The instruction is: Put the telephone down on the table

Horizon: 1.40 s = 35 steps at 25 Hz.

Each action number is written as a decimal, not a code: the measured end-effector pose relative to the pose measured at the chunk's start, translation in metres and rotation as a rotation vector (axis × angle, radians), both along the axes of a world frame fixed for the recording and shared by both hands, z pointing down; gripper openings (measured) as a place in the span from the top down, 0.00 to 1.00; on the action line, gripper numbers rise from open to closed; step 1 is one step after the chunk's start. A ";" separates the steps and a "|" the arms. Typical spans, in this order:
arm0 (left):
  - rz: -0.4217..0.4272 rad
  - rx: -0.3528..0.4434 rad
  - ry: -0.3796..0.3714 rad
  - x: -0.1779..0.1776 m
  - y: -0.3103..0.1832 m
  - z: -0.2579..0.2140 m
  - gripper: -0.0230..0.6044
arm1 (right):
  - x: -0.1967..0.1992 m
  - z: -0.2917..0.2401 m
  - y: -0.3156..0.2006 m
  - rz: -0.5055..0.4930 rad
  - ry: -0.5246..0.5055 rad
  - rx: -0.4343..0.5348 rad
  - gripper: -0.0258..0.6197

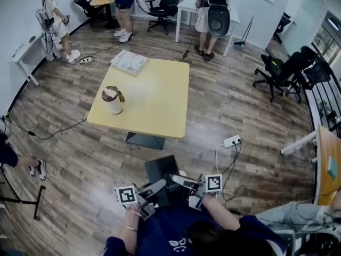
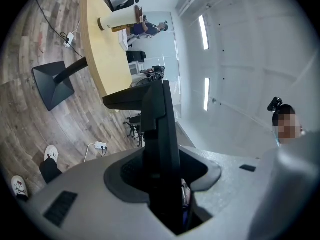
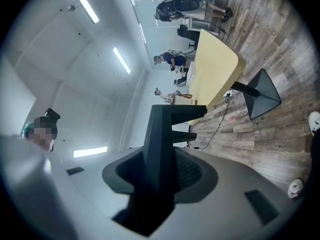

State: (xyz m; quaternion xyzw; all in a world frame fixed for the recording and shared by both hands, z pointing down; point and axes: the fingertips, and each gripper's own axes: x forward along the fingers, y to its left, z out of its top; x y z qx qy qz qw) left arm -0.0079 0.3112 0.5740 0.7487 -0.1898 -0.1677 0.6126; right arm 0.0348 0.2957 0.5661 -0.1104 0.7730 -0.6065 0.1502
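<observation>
The telephone [image 1: 161,170], a black boxy object, hangs close to the person's body, short of the near edge of the yellow table [image 1: 160,97]. My left gripper [image 1: 155,187] clamps it from the left and my right gripper [image 1: 180,181] from the right. In the left gripper view the black telephone [image 2: 161,119] fills the slot between the jaws of the left gripper [image 2: 162,154]. The right gripper view shows the same black body [image 3: 165,129] wedged in the right gripper [image 3: 159,156]. Both sets of jaws press on it.
A white jug [image 1: 112,100] stands near the table's left edge and a patterned flat box [image 1: 129,62] lies at its far left corner. A power strip [image 1: 231,141] and cables lie on the wooden floor. Office chairs [image 1: 279,71] and several people stand farther back.
</observation>
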 end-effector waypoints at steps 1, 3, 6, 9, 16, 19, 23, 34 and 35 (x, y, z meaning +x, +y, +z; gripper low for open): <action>-0.010 0.002 -0.003 0.003 -0.010 0.000 0.67 | 0.004 0.000 -0.010 -0.008 -0.001 -0.005 0.68; -0.035 0.003 -0.006 0.010 -0.032 0.000 0.67 | 0.011 0.000 -0.032 -0.022 -0.005 -0.009 0.68; -0.072 0.006 -0.013 0.020 -0.065 -0.003 0.67 | 0.020 -0.002 -0.065 -0.041 -0.012 -0.006 0.68; -0.090 0.030 -0.006 0.035 -0.095 -0.010 0.67 | 0.035 -0.006 -0.096 -0.073 -0.029 -0.001 0.68; -0.151 0.016 -0.010 0.067 -0.158 -0.007 0.68 | 0.066 -0.008 -0.162 -0.116 -0.035 0.015 0.69; -0.170 0.017 -0.011 0.077 -0.176 -0.007 0.68 | 0.074 -0.008 -0.179 -0.136 -0.045 0.011 0.69; -0.194 0.003 0.005 0.079 -0.193 -0.004 0.68 | 0.076 -0.003 -0.196 -0.154 -0.036 -0.010 0.69; -0.157 0.008 0.049 0.040 -0.241 -0.009 0.69 | 0.038 -0.003 -0.243 -0.123 -0.054 -0.031 0.68; -0.143 0.010 0.052 0.034 -0.250 -0.009 0.69 | 0.032 -0.003 -0.251 -0.108 -0.047 -0.026 0.68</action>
